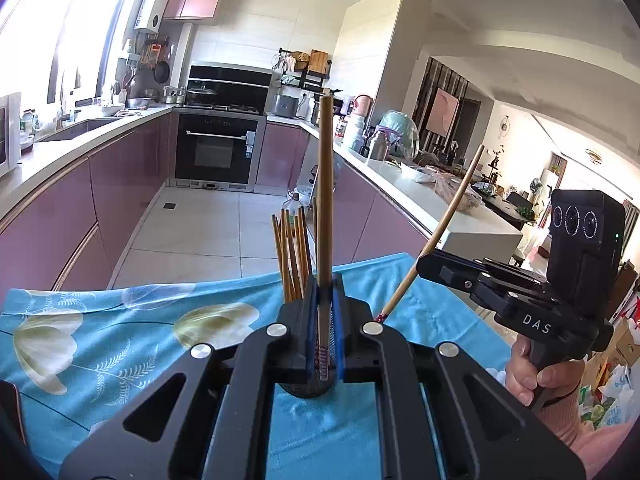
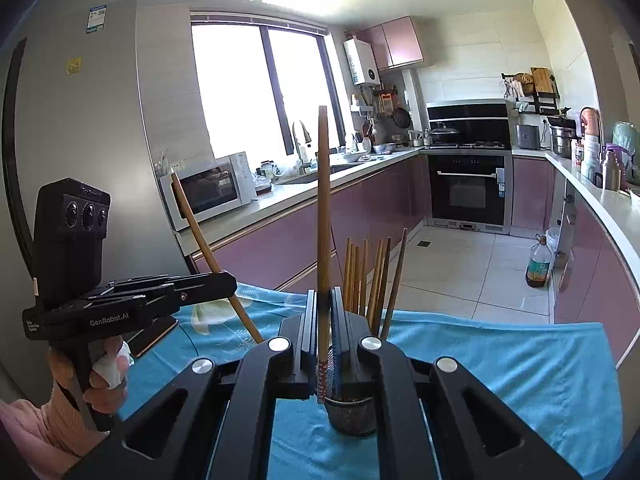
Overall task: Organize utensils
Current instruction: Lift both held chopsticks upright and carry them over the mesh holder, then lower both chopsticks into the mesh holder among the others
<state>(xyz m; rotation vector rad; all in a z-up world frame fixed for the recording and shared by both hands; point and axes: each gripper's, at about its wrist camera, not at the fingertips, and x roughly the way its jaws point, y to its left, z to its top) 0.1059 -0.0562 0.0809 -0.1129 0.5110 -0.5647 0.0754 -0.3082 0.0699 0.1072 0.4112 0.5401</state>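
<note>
Wooden chopsticks: one per gripper, about seven in holder (image 2: 351, 414).

Both handheld units are matte black. The left gripper (image 1: 327, 320) shows blue pads lining its fingers (image 1: 312, 320) and four round silver bolt heads across its angular linkage plates. The right gripper (image 2: 325, 328) matches, bolts gleaming. Side on, each carries a boxy black camera block with three round lenses; white lettering reads "DAS" on one, "GenRobot.AI" on the other. Pink ribbed knit cuffs at both wrists.
</note>
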